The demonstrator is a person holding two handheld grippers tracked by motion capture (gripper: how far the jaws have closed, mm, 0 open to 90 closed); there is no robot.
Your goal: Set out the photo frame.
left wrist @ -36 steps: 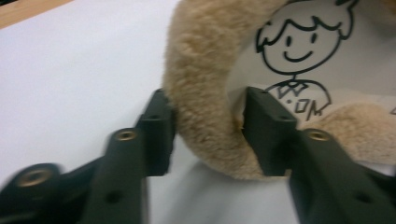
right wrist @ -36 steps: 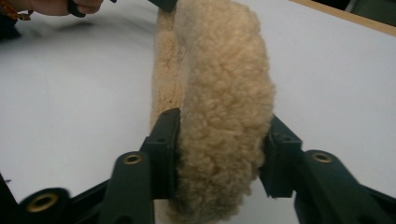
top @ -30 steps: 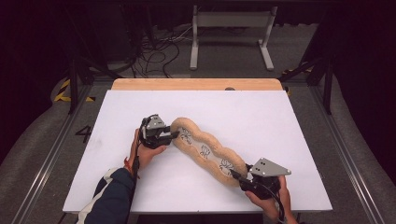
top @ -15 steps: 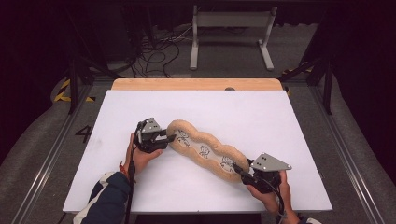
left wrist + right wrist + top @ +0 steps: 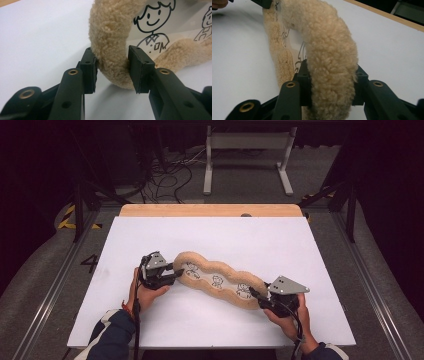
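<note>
A long, wavy pouch of tan fleece (image 5: 215, 280) with a clear window of cartoon figures lies slantwise on the white tabletop (image 5: 250, 235). My left gripper (image 5: 176, 272) holds its far-left end. In the left gripper view both pads squeeze the fleece rim (image 5: 112, 50) between the jaws (image 5: 112, 72), which have just been opening a little. My right gripper (image 5: 254, 295) holds the near-right end. In the right gripper view the fleece roll (image 5: 329, 50) bulges between the jaws (image 5: 330, 82), which are shut on it.
A wooden strip (image 5: 210, 210) runs along the table's far edge. Beyond it on the floor are cables (image 5: 165, 175) and a grey metal stand (image 5: 247, 155). Metal rails (image 5: 60, 285) flank the table on both sides.
The left hand has drawn its end of the pouch a little leftward and nearer. The right hand has shifted slightly away, so the pouch lies a bit less steeply slanted.
</note>
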